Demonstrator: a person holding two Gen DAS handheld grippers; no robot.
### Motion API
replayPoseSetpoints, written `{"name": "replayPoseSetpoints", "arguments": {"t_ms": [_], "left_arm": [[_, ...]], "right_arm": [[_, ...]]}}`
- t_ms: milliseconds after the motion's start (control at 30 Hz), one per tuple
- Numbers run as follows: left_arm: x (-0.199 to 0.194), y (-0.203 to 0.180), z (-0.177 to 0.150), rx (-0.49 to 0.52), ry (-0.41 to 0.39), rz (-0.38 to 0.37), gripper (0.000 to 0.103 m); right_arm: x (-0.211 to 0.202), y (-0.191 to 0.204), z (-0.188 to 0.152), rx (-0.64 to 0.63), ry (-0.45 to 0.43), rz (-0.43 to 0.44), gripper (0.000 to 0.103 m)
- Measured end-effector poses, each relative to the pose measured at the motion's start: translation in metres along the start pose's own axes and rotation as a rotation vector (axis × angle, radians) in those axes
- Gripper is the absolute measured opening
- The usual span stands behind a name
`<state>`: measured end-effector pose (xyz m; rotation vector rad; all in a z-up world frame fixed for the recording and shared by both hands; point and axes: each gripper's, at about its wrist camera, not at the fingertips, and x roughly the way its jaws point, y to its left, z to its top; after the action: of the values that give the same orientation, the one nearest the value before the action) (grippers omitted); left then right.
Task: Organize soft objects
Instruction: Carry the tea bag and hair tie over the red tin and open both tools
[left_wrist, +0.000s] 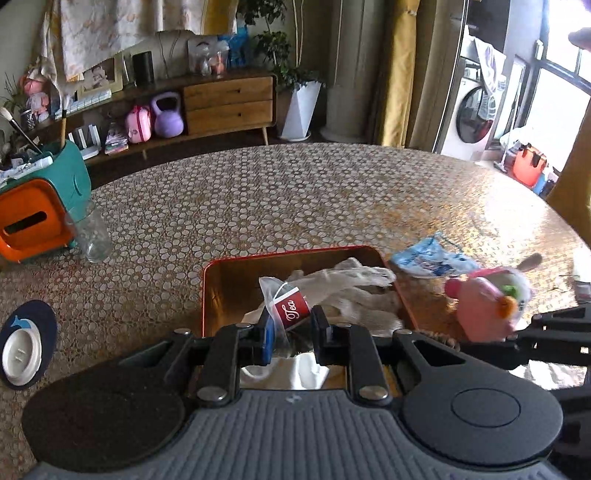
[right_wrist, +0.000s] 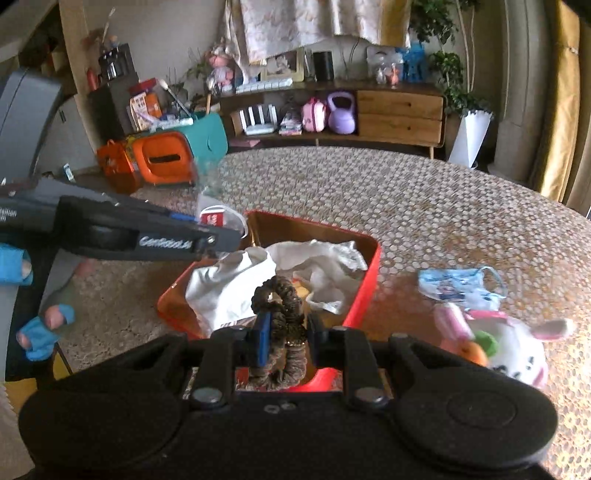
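currently, going left to right on the round table (left_wrist: 332, 192) with its pebbled floral covering: an orange and teal plastic box (left_wrist: 33, 218) stands at the far left with a clear glass (left_wrist: 92, 236) touching its side, and a dark oval coaster bearing a white dish (left_wrist: 22, 347) lies nearer. at centre sits a shallow red tray (left_wrist: 205, 288) with rounded corners and a glossy amber floor, holding crumpled white gloves (left_wrist: 354, 291). the left gripper (left_wrist: 291, 328) is closed narrowly on a translucent tea bag (left_wrist: 280, 306) with a red paper tag, suspended over the tray's near edge. right of the tray lie a blue and white printed face mask (left_wrist: 432, 260) and a pink and white plush rabbit (left_wrist: 484, 306), just beside each other. the right wrist view alone shows the right gripper (right_wrist: 286, 332) clamped on a brown ruched fabric scrunchie (right_wrist: 282, 295), held above the tray's near rim, with a fingerless blue glove on the person's left hand (right_wrist: 40, 325); the rabbit's white face is plain only there. the left view alone shows the coaster and a washing machine (left_wrist: 469, 122) by the window.
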<state>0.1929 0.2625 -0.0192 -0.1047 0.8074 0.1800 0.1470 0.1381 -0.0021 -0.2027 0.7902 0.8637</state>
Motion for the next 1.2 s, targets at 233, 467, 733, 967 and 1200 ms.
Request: {"name": "replayPoseSetpoints", "arguments": {"t_ms": [233, 467, 733, 967, 1200], "left_arm": [[0.03, 0.009, -0.004, -0.022, 0.04, -0.001, 0.02], [0.047, 0.011, -0.009, -0.039, 0.074, -0.002, 0.02], [0.051, 0.006, -0.014, -0.038, 0.078, 0.005, 0.021], [0.041, 0.004, -0.015, -0.045, 0.054, 0.013, 0.068], [0.022, -0.002, -0.015, -0.034, 0.005, 0.026, 0.074]], "right_arm": [[0.032, 0.004, -0.002, -0.024, 0.055, -0.016, 0.019], [0.051, 0.005, -0.007, -0.028, 0.093, -0.025, 0.021], [0.053, 0.003, -0.01, -0.029, 0.105, -0.018, 0.028], [0.044, 0.004, -0.01, -0.025, 0.079, 0.001, 0.042], [0.025, -0.002, -0.009, 0.009, 0.034, 0.006, 0.053]]}}
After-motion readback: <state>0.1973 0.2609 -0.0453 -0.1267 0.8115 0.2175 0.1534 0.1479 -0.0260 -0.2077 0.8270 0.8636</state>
